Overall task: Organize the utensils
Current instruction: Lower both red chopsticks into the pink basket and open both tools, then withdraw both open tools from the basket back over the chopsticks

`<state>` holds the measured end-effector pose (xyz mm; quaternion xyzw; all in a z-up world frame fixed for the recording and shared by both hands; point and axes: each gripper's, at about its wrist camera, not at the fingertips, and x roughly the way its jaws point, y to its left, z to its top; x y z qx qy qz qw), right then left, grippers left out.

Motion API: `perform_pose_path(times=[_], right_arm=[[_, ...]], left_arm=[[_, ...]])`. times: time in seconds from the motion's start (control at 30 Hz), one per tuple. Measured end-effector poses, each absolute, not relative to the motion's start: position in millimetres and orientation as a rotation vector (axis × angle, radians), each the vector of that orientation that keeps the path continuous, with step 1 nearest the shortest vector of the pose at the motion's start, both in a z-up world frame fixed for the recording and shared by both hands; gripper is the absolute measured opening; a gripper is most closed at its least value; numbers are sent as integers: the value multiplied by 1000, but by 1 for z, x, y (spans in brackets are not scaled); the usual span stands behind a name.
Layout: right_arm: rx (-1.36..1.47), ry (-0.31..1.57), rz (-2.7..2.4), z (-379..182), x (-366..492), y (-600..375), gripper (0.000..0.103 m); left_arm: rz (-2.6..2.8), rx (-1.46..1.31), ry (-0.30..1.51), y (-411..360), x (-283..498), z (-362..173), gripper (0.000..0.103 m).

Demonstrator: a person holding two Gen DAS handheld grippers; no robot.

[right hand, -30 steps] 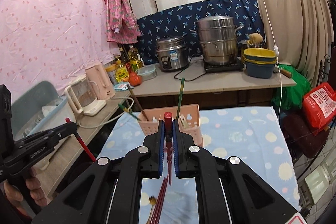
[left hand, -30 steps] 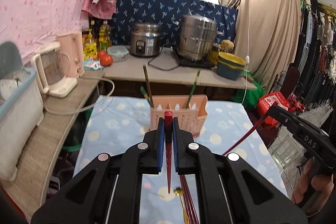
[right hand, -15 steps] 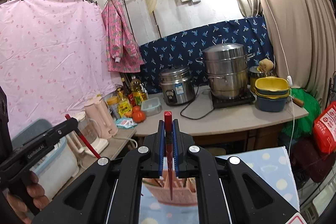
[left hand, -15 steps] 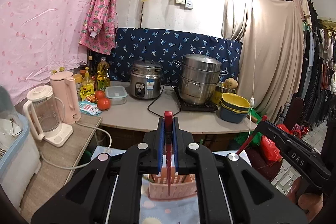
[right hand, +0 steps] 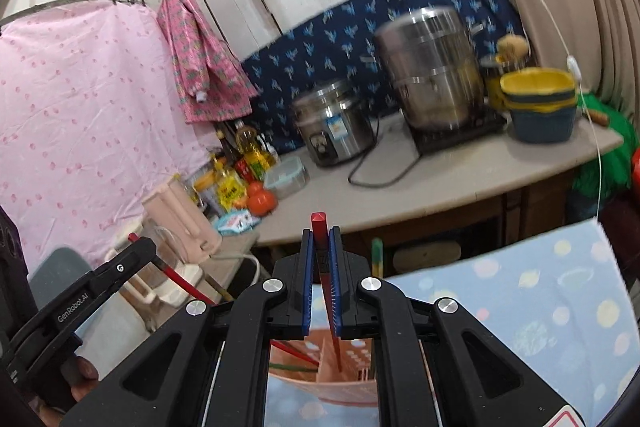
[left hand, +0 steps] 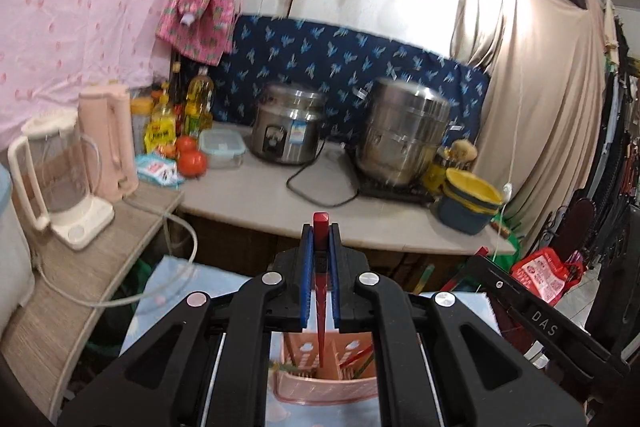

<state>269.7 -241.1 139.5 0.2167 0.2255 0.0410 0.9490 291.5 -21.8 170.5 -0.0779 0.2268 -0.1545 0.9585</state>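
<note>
Red chopstick point(left hand: 320, 291) is clamped in the left claw point(left hand: 320, 227), another chopstick point(right hand: 326, 283) in the right claw point(right hand: 320, 225).

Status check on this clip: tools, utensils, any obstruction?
Left tool shut on a red chopstick. Right tool shut on another red chopstick. Both tips over the pink utensil holder, not yet dropped. Nothing blocking.

Two handheld black plastic grippers. The left gripper point(left hand: 320, 267) has blue-padded fingers point(left hand: 306, 275), silver round screws on its angled arms, and white "GenRobot.AI" lettering along its side. The right gripper point(right hand: 321, 267) matches it, with blue fingers point(right hand: 307, 279), silver screws and white "DAS" lettering.
</note>
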Motion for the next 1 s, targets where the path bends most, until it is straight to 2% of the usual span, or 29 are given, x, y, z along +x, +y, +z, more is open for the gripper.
perform_pose_path(times=[0.33, 0.4, 0.43, 0.47, 0.5, 0.63, 0.73, 1.0], right_arm=[[389, 556, 51, 90, 262, -234, 8], [376, 550, 25, 89, 255, -234, 17], [373, 547, 19, 89, 253, -234, 31], [374, 536, 11, 89, 248, -234, 45], [374, 525, 6, 90, 243, -234, 49], [340, 515, 7, 95, 227, -229, 50], [301, 517, 16, 96, 210, -220, 50], [278, 552, 39, 93, 165, -208, 50]], left_arm=[[-291, -162, 577, -20, 291, 114, 8], [-286, -163, 587, -19, 289, 109, 10], [-277, -161, 590, -19, 287, 107, 22], [-280, -163, 590, -18, 284, 105, 28], [-285, -167, 592, -17, 281, 105, 30], [-287, -148, 587, -20, 267, 107, 38], [-284, -129, 557, -23, 249, 112, 54], [-267, -60, 528, -19, 200, 117, 56]])
